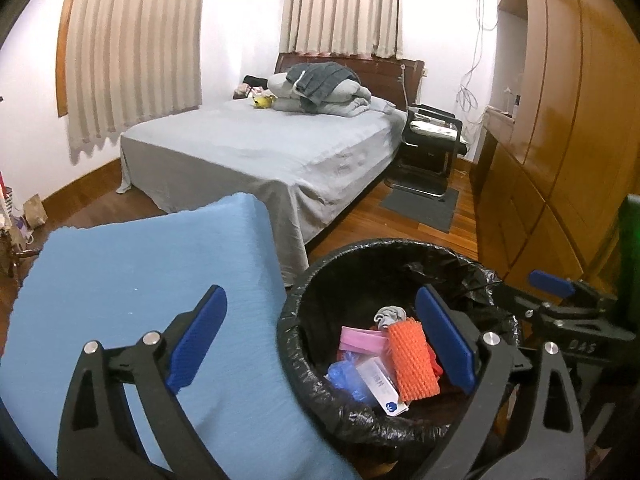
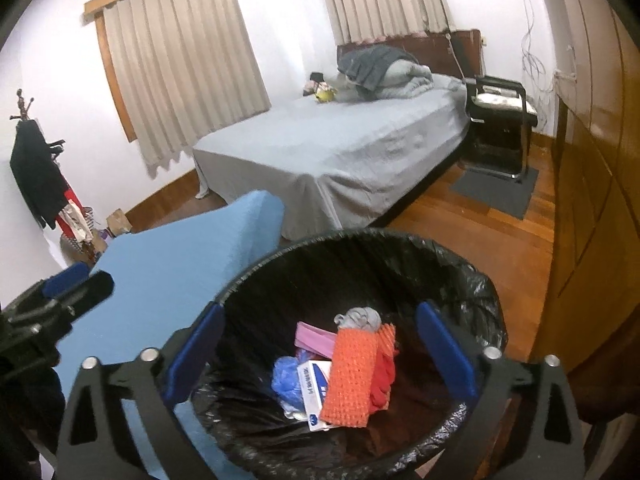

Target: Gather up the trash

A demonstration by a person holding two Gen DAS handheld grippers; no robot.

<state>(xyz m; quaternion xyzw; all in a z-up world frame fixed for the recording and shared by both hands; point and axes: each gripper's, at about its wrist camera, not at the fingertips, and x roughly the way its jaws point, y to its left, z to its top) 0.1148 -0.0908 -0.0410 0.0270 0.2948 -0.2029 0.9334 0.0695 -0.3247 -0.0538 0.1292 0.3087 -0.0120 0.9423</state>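
In the left wrist view, your left claw (image 1: 320, 332) stands with its jaws spread wide and nothing between them; one blue pad sits over the blue-covered desk (image 1: 132, 280), the other over the mouth of the trash bin (image 1: 296, 300). The bin's black liner is folded over the rim, evidently to keep the bag from slipping as waste drops in. Collected trash lies at the bottom: an orange foam net (image 1: 414, 358), a pink wrapper (image 1: 360, 340), a blue crumpled bag (image 1: 346, 378) and a white carton (image 1: 380, 390). Your right claw (image 1: 554, 286) shows at the right edge, beside the bin. In the right wrist view, your right claw (image 2: 320, 350) also has its jaws fully apart and empty, poised directly above the bin opening, which I judge consistent with a release over the bin. The trash rests loosely inside, the foam net uppermost. The bin stands just beside the desk, near the bed (image 2: 340, 148). No loose waste is visible on the floor shown.
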